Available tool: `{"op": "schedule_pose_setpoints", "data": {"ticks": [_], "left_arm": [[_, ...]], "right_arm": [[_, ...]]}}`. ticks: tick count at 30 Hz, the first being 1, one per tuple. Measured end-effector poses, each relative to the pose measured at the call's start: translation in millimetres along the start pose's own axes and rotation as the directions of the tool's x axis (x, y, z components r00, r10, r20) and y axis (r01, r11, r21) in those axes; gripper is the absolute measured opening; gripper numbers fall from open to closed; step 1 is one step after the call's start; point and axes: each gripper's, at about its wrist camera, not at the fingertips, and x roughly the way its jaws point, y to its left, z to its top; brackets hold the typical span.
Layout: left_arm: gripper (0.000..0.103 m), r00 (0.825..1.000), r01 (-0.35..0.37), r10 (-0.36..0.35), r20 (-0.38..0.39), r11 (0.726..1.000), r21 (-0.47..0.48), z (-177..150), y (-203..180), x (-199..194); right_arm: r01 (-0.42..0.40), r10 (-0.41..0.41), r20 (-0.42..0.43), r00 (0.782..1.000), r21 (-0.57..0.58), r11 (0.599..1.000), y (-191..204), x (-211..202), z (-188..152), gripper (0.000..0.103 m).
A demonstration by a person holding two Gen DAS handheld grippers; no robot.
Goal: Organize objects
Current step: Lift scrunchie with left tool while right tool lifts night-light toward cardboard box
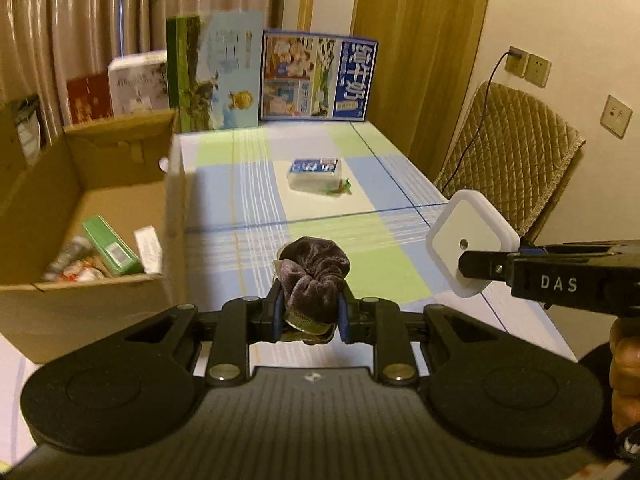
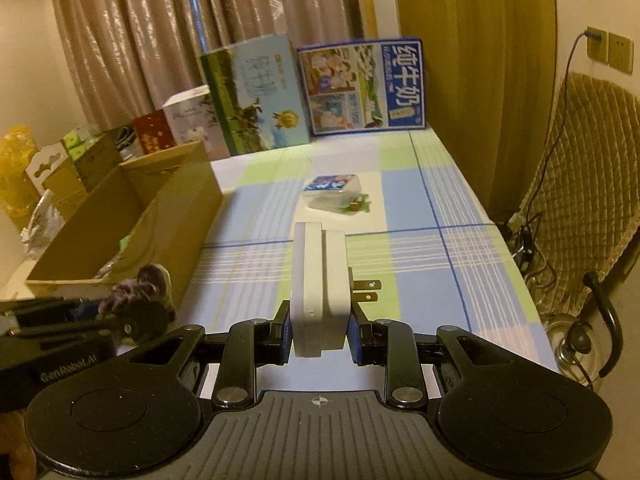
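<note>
Left gripper (image 1: 310, 314): fingers clamped on a dark purple velvet scrunchie (image 1: 314, 276), held above the near part of the bench; in the right wrist view it shows at lower left (image 2: 140, 300), just beside the box's near corner.
Right gripper (image 2: 320, 336): fingers clamped on a white square plug adapter (image 2: 318, 288), gripped across its flat faces, two metal prongs pointing right; held above the bench. From the left wrist view the adapter (image 1: 470, 240) shows its broad white face with a small round hole, at the right edge.
Bench (image 1: 380, 216): covered in a checked cloth of blue, green and white.
Cardboard box (image 1: 100, 208): open, on the left part of the bench; inside lie a green packet (image 1: 110, 244) and several small wrapped items, too blurred to tell apart.
Clear plastic container (image 1: 316, 174): blue-and-white label on top, mid-bench, well apart from both grippers; a small green-wrapped item (image 1: 344, 188) touches its right corner.
Back edge: two large printed cartons stand upright, one green and pale blue (image 1: 216, 74), one blue with Chinese lettering (image 1: 318, 76); smaller white (image 1: 138, 84) and red (image 1: 88, 98) boxes stand to their left.
Right side: a chair with a quilted tan cover (image 1: 512, 156), beside the bench; a cable runs up to a wall socket (image 1: 516, 60).
Person: part of a hand (image 1: 624, 376) at the right edge of the left wrist view.
</note>
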Motion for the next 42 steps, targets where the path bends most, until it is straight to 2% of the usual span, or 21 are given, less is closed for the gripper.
{"op": "schedule_pose_setpoints", "data": {"ticks": [12,42], "left_arm": [[0.021,0.999,-0.014,0.014,0.048,1.0,0.009,-1.1,8.2,-46.2],[0.021,0.996,-0.069,0.072,0.06,0.996,-0.05,-3.8,48.9,-73.6]], "right_arm": [[-0.045,0.046,0.021,0.999,-0.049,0.998,38.3,-24.6,-4.3,0.024],[-0.095,0.098,0.02,0.995,-0.101,0.99,72.6,-25.2,-1.8,0.024]]}}
